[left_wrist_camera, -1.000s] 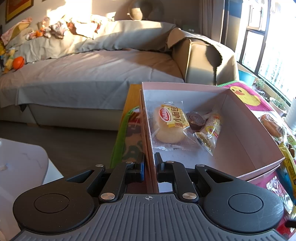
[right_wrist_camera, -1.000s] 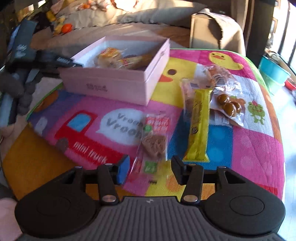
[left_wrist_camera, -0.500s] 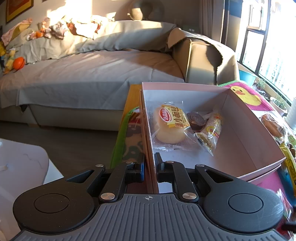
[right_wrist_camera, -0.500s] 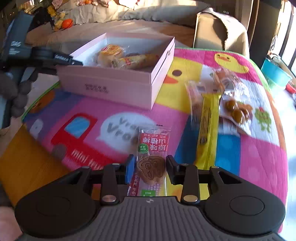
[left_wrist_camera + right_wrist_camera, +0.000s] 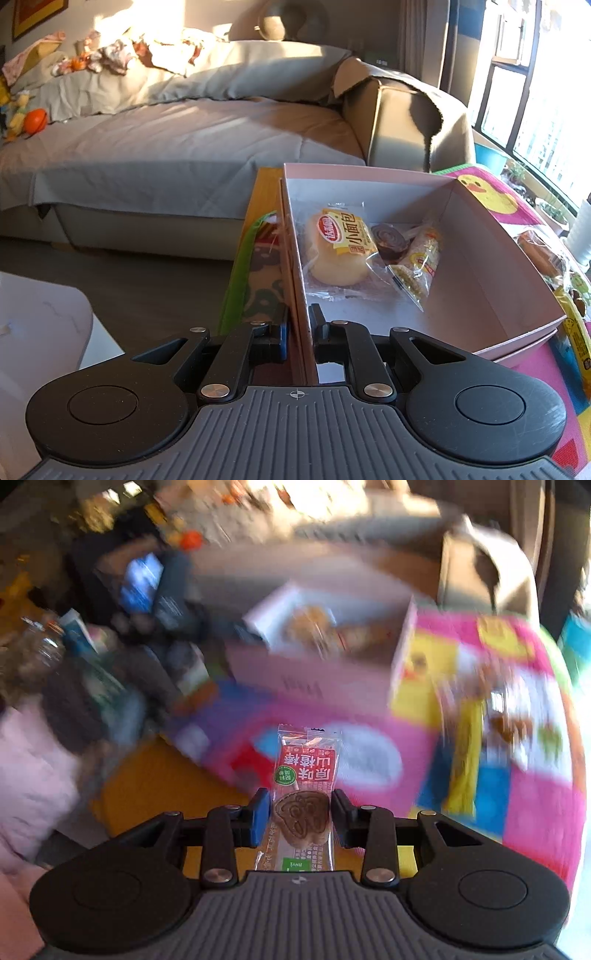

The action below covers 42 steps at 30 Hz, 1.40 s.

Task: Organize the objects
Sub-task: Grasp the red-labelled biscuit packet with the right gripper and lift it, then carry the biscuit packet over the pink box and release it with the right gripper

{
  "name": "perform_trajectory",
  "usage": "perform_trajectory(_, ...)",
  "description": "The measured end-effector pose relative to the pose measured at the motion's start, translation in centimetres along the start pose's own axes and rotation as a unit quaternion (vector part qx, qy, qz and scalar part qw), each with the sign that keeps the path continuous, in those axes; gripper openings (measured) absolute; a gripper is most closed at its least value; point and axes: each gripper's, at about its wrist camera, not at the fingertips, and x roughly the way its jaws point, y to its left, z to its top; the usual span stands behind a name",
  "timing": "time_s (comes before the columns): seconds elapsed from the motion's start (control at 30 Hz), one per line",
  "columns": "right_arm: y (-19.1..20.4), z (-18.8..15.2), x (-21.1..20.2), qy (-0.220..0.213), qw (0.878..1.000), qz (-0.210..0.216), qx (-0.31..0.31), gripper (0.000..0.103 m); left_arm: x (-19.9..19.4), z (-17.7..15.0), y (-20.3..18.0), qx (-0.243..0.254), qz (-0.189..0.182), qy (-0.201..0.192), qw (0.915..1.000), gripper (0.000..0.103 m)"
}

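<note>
Sofa (image 5: pixel 177 147) fills the background behind a cartoon play mat (image 5: pixel 535 797). On the mat sits a pink box (image 5: pixel 480 266), its near wall pinched by the left gripper (image 5: pixel 298 328). Inside lie a bread bun packet (image 5: pixel 340 243) and smaller snacks. Right gripper (image 5: pixel 298 818) clamps a hawthorn lollipop packet (image 5: pixel 304 794), raised above the mat.

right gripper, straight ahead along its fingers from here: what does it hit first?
Likely the near side wall of the pink box, though blur makes depth uncertain. The right gripper is shut on the snack packet, whose tip leads, above the play mat.
</note>
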Motion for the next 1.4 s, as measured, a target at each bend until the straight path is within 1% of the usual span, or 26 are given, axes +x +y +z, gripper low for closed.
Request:
perform_trajectory(0.1, 0.5, 2.9, -2.7, -0.063, 0.997, -0.02, -0.027, 0.035, 0.0, 0.0, 0.0, 0.0, -0.002, -0.001, 1.0, 0.014)
perform_trajectory(0.23, 0.2, 7.2, -4.9, -0.139, 0.988, -0.051, -0.045, 0.035, 0.0, -0.1, 0.1, 0.0, -0.002, -0.001, 1.0, 0.014)
perform_trajectory(0.33, 0.0, 9.6, -5.1, -0.179, 0.98, -0.065, -0.051, 0.035, 0.0, -0.1, 0.1, 0.0, -0.002, -0.001, 1.0, 0.014)
perform_trajectory(0.4, -0.4, 10.9, -4.5, -0.191, 0.979, -0.062, -0.045, 0.035, 0.0, 0.0, 0.1, 0.001, -0.003, -0.001, 1.0, 0.014)
perform_trajectory(0.47, -1.0, 11.9, -3.5, -0.192, 0.98, -0.051, -0.033, 0.035, 0.1, 0.0, 0.1, 0.001, -0.004, -0.001, 1.0, 0.014)
perform_trajectory(0.53, -1.5, 12.6, -2.3, -0.182, 0.982, -0.043, -0.024, 0.035, 0.1, 0.0, 0.1, 0.0, -0.003, -0.001, 1.0, 0.014)
perform_trajectory(0.63, -1.7, 13.3, 0.0, -0.167, 0.985, -0.044, -0.021, 0.035, 0.1, 0.0, 0.1, 0.001, -0.004, -0.001, 1.0, 0.014)
perform_trajectory(0.77, -2.0, 13.8, 1.8, -0.155, 0.987, -0.041, -0.01, 0.035, 0.1, 0.1, 0.1, 0.0, -0.004, -0.001, 1.0, 0.014)
perform_trajectory(0.93, -2.9, 14.1, 4.3, -0.144, 0.988, -0.043, 0.021, 0.037, 0.1, 0.0, 0.1, 0.0, -0.004, -0.001, 1.0, 0.014)
perform_trajectory(1.0, -3.6, 14.1, 5.1, -0.144, 0.988, -0.045, 0.038, 0.044, 0.1, 0.0, 0.1, 0.0, -0.006, -0.001, 1.0, 0.014)
perform_trajectory(1.03, -3.8, 14.1, 5.4, -0.143, 0.988, -0.047, 0.045, 0.053, 0.1, 0.1, 0.1, 0.0, -0.008, -0.001, 1.0, 0.015)
perform_trajectory(1.07, -4.0, 14.1, 5.6, -0.144, 0.987, -0.05, 0.05, 0.057, 0.1, 0.1, 0.2, -0.002, -0.011, -0.001, 0.9999, 0.015)
perform_trajectory(1.17, -4.4, 13.7, 5.6, -0.146, 0.986, -0.058, 0.056, 0.061, 0.2, 0.2, 0.5, -0.005, -0.019, 0.001, 0.9998, 0.016)
perform_trajectory(1.23, -4.7, 13.1, 5.4, -0.153, 0.984, -0.065, 0.055, 0.07, 0.2, 0.3, 0.3, -0.004, -0.018, 0.001, 0.9998, 0.016)
perform_trajectory(1.3, -5.1, 12.2, 5.2, -0.157, 0.983, -0.079, 0.051, 0.072, 0.3, 0.2, 0.2, -0.004, -0.015, 0.0, 0.9999, 0.015)
perform_trajectory(1.4, -5.7, 10.6, 5.0, -0.151, 0.982, -0.104, 0.046, 0.079, 0.4, 0.3, 0.1, -0.004, -0.012, 0.0, 0.9999, 0.015)
